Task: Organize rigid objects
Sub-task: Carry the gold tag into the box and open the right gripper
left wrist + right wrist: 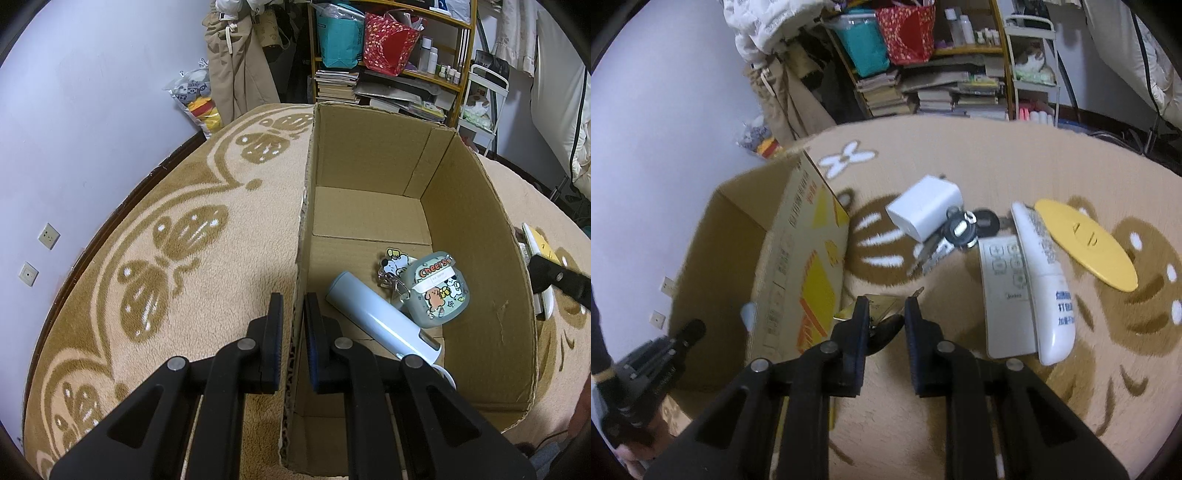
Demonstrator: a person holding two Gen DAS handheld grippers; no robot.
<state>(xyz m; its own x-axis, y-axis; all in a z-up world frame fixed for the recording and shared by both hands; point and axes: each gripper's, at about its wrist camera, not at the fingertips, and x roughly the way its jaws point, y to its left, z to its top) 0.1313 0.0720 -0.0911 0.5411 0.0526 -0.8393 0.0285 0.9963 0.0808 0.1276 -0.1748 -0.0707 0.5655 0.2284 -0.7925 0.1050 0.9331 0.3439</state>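
right tool (886, 310) | clamped on metallic item (882, 308) | beside cardboard box (798, 258)

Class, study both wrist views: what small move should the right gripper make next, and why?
Probably swing the right gripper left, over the printed wall of the box, before letting go. Its jaws are shut on a small metal item, the box stands open just beside it, and the left gripper is clamped on the box's other wall, steadying it.
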